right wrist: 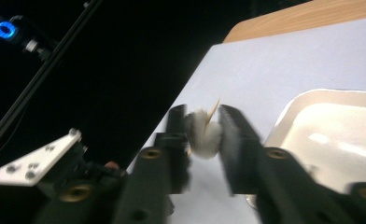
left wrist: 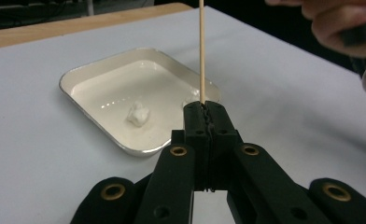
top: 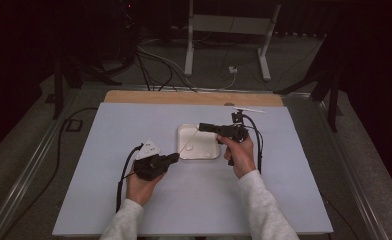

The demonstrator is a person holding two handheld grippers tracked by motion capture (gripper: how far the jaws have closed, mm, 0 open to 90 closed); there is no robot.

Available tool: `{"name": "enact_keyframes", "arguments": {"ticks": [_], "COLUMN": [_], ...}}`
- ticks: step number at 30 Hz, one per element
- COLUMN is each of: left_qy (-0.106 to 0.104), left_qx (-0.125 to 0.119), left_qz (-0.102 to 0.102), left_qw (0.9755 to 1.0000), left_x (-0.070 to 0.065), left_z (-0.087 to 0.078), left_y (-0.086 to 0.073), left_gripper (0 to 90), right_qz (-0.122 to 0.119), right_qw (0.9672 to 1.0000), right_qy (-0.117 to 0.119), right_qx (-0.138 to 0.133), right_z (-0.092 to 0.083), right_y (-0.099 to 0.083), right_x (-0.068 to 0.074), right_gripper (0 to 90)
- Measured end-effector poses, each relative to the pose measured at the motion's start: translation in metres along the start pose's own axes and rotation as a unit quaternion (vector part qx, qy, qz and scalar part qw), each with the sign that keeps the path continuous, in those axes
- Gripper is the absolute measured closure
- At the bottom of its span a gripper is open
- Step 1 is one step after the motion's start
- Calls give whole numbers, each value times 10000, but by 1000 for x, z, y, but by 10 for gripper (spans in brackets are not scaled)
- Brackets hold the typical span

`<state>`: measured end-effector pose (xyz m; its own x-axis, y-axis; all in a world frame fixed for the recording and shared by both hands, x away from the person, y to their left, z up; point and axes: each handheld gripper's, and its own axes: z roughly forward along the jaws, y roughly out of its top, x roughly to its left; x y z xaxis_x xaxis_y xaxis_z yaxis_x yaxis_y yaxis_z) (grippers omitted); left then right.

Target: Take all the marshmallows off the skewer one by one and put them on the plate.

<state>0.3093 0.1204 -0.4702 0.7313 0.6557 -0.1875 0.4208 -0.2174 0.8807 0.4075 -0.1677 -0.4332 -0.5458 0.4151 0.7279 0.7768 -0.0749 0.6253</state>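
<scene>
Clenched tight, the left tongs (left wrist: pixel 204 114) grip the lower end of a thin wooden skewer (left wrist: pixel 201 51), which stands upright out of their tips and runs past the top edge of the left gripper view. In the high view the same left tongs (top: pixel 173 158) sit low over the pale tabletop (top: pixel 109 190), held in the person's left hand (top: pixel 143 186), just beside the near left corner of the tray.

Just beyond them lies a shallow white tray (left wrist: pixel 85 74) with a metal rim, resting flat on the tabletop. Inside it sits a small white marshmallow (left wrist: pixel 138 114), and a second white lump shows behind the skewer near the tray's right rim, mostly hidden.

Farther on, the right tongs (top: pixel 202 127) hang above the far part of the tray (top: pixel 184 152), carried by the right hand (top: pixel 240 152) and pointing toward the person's left. In the right gripper view these right tongs (right wrist: pixel 204 135) have a white marshmallow (right wrist: pixel 203 135) between them, with the pointed tip of the skewer (right wrist: pixel 214 109) poking out of it. One pad touches the marshmallow; the other is blurred and seems a little apart, so whether the grip presses is unclear. Behind them shows the tray's corner (right wrist: pixel 307 100).

At the far edge, a strip of bare wood (top: pixel 194 98) borders the tabletop.
</scene>
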Motion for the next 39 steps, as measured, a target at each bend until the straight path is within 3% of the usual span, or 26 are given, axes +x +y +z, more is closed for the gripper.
{"name": "enact_keyframes", "arguments": {"ticks": [3, 5, 6, 8, 10, 22, 26, 39], "left_qy": [7, -2, 6, 22, -18, -20, -21, 130], "left_qx": [-39, -33, -41, -56, -98, 66, 129, 225], "left_qz": [-1, 37, 30, 17, -9, -119, -158, -230], "left_qw": [10000, 10000, 10000, 10000, 10000, 9999, 9998, 9994], "left_x": [-2, -3, -3, -2, 0, 5, 6, 9], "left_z": [0, 1, 1, 0, 0, 0, -3, -20], "left_y": [1, 1, 1, 0, 0, -9, -13, -25], "left_gripper": [900, 900, 900, 900, 900, 900, 900, 900], "right_qz": [-99, -113, -91, 23, 202, 527, 515, 573], "right_qw": [9997, 9992, 9992, 9997, 9994, 9983, 9983, 9968], "right_qy": [27, 63, 58, 123, 242, 242, 195, 429], "right_qx": [225, 377, 397, 224, 127, 69, 168, 353], "right_z": [9, 17, 19, 19, 17, 23, 27, 44], "right_y": [-5, -9, -10, -10, -8, -6, -7, -9], "right_x": [4, 5, 5, 3, 2, -10, -11, -14], "right_gripper": [543, 626, 722, 849, 872, 874, 873, 869]}}
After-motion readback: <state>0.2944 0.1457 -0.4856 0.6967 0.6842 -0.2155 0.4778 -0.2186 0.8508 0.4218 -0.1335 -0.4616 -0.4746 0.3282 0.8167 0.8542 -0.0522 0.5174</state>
